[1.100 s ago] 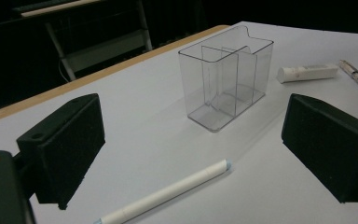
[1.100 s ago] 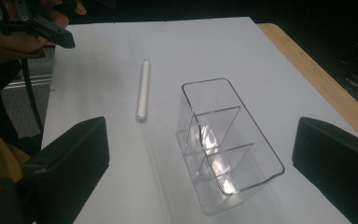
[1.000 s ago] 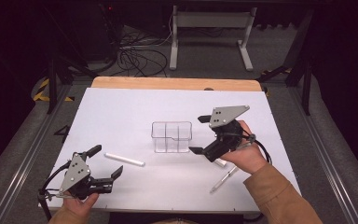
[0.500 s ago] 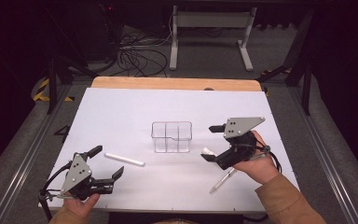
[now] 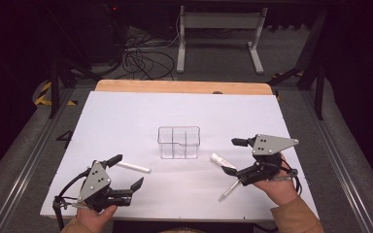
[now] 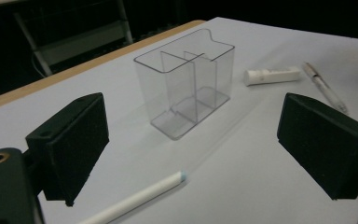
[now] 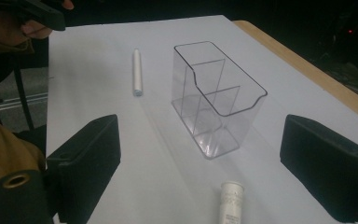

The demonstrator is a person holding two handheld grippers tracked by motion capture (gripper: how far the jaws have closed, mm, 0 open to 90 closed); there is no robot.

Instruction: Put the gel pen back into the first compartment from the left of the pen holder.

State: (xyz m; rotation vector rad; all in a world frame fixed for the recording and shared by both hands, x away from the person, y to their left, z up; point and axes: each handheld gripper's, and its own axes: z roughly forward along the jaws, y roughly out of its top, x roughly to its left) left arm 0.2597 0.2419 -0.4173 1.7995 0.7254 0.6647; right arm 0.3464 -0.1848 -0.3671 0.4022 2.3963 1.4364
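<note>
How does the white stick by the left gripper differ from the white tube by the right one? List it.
The white stick is long, thin and plain; the white tube is shorter, thicker and carries faint print. The white stick lies left of the clear organizer, the white tube on its right, beside a clear pen. Both are white and lie flat on the table, ungripped.
</note>
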